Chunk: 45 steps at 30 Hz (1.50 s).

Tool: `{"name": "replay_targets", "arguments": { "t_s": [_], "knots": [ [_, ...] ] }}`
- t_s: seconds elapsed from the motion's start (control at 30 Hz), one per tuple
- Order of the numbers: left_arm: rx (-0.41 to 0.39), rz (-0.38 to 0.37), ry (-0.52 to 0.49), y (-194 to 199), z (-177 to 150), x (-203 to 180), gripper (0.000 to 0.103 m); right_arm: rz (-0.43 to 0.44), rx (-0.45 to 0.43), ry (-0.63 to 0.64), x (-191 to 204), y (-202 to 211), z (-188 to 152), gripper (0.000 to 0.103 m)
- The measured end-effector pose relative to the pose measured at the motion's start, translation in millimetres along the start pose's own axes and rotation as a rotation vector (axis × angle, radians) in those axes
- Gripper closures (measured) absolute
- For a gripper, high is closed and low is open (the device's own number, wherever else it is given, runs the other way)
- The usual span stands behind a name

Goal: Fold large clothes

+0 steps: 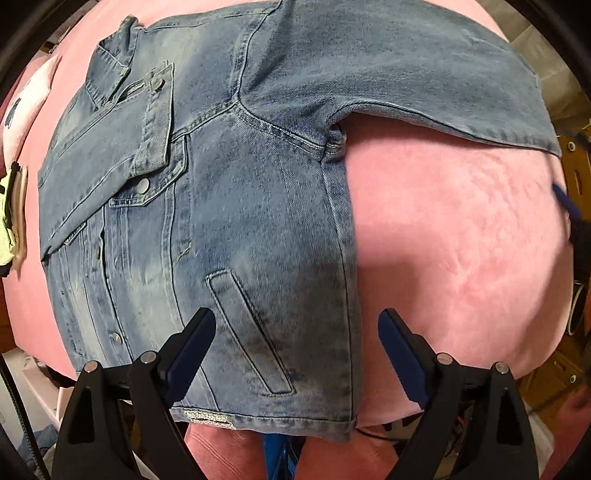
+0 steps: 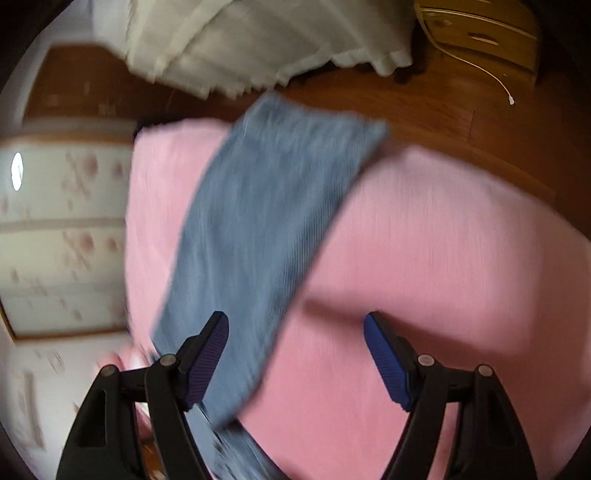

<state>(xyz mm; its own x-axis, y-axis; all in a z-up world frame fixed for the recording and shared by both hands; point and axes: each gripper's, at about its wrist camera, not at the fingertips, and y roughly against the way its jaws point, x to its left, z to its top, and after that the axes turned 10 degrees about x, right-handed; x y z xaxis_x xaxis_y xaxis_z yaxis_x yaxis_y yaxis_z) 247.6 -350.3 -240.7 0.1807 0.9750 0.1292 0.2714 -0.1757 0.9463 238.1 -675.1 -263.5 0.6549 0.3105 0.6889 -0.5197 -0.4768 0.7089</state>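
A light blue denim jacket (image 1: 236, 206) lies flat on a pink blanket (image 1: 450, 236), front side up. One sleeve is folded across its chest and the other sleeve (image 1: 406, 70) stretches out to the right. My left gripper (image 1: 297, 332) hangs open above the jacket's lower hem and side seam, with nothing between its blue pads. In the blurred right wrist view, the outstretched sleeve (image 2: 266, 229) runs over the pink blanket (image 2: 424, 277) toward the bed's far edge. My right gripper (image 2: 295, 332) is open above it, with the sleeve's near part under its left finger.
A wooden floor (image 2: 424, 110) lies beyond the bed, with a white curtain (image 2: 258, 48) and a wooden drawer unit (image 2: 480, 33) with a white cable. White floral drawers (image 2: 62, 240) stand left. Pale clothes (image 1: 11, 218) sit at the blanket's left edge.
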Motion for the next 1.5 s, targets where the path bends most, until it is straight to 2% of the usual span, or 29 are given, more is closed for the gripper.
{"name": "replay_targets", "arguments": {
  "t_s": [0.07, 0.1, 0.17, 0.2, 0.23, 0.27, 0.33, 0.43, 0.57, 0.67, 0.83, 0.93, 1.03, 1.17, 1.3, 1.37, 1.4, 1.47, 1.5],
  "knots": [
    [0.008, 0.014, 0.016, 0.2, 7.3, -0.2, 0.015, 0.037, -0.042, -0.021, -2.3, -2.2, 20.1, 0.030],
    [0.010, 0.016, 0.027, 1.6, 10.0, -0.5, 0.015, 0.043, -0.060, -0.023, -3.1, -4.4, 28.6, 0.036],
    [0.016, 0.014, 0.052, 0.9, 14.8, 5.1, 0.015, 0.019, -0.091, -0.023, -4.6, -11.0, 44.1, 0.056],
    [0.018, 0.015, 0.062, -2.7, 17.7, 12.0, 0.015, -0.011, -0.093, -0.017, -5.0, -15.9, 49.6, 0.079],
    [0.020, 0.018, 0.071, -3.6, 21.1, 15.1, 0.015, -0.045, -0.088, -0.010, -5.6, -19.3, 53.0, 0.089],
    [0.022, 0.023, 0.080, -5.5, 23.1, 19.2, 0.015, -0.054, -0.095, -0.005, -6.8, -22.3, 53.3, 0.090],
    [0.023, 0.028, 0.103, -8.2, 26.9, 27.4, 0.015, 0.000, -0.137, -0.023, -16.2, -15.1, 51.3, 0.095],
    [0.029, 0.023, 0.138, -9.3, 29.9, 36.2, 0.015, 0.063, -0.207, -0.066, -22.7, -5.2, 39.4, 0.097],
    [0.025, 0.007, 0.188, -11.1, 28.2, 56.0, 0.015, 0.096, -0.329, -0.047, -4.4, 16.9, 14.5, 0.098],
    [0.000, -0.009, 0.221, -9.8, 22.5, 74.7, 0.015, 0.107, -0.403, 0.054, 29.5, 35.7, -4.8, 0.099],
    [-0.074, 0.003, 0.334, -6.5, 0.6, 120.5, 0.015, 0.063, -0.544, 0.300, 102.9, 63.1, -51.2, 0.099],
    [-0.107, 0.016, 0.409, -9.3, -12.4, 157.7, 0.015, 0.020, -0.629, 0.491, 154.0, 65.6, -91.1, 0.099],
    [-0.107, 0.010, 0.453, -16.0, -20.0, 195.2, 0.015, -0.012, -0.664, 0.683, 198.5, 56.3, -136.1, 0.099],
    [-0.128, 0.004, 0.521, -21.8, -38.3, 255.5, 0.015, -0.039, -0.637, 0.939, 250.8, 23.3, -201.3, 0.099],
    [-0.128, 0.018, 0.526, -31.0, -47.6, 301.4, 0.015, -0.093, -0.494, 1.120, 283.8, -45.2, -263.5, 0.099],
    [-0.132, 0.029, 0.529, -35.5, -50.9, 325.6, 0.015, -0.179, -0.399, 1.176, 288.8, -90.3, -290.3, 0.098],
    [-0.135, 0.031, 0.531, -36.9, -52.2, 334.5, 0.015, -0.258, -0.350, 1.206, 289.4, -117.1, -303.9, 0.097],
    [-0.134, 0.037, 0.529, -42.3, -54.4, 350.2, 0.015, -0.365, -0.264, 1.240, 279.8, -165.8, -324.1, 0.097],
    [-0.130, 0.036, 0.521, -46.8, -54.6, 361.9, 0.015, -0.409, -0.206, 1.242, 271.2, -191.9, -331.7, 0.093]
  ]
}}
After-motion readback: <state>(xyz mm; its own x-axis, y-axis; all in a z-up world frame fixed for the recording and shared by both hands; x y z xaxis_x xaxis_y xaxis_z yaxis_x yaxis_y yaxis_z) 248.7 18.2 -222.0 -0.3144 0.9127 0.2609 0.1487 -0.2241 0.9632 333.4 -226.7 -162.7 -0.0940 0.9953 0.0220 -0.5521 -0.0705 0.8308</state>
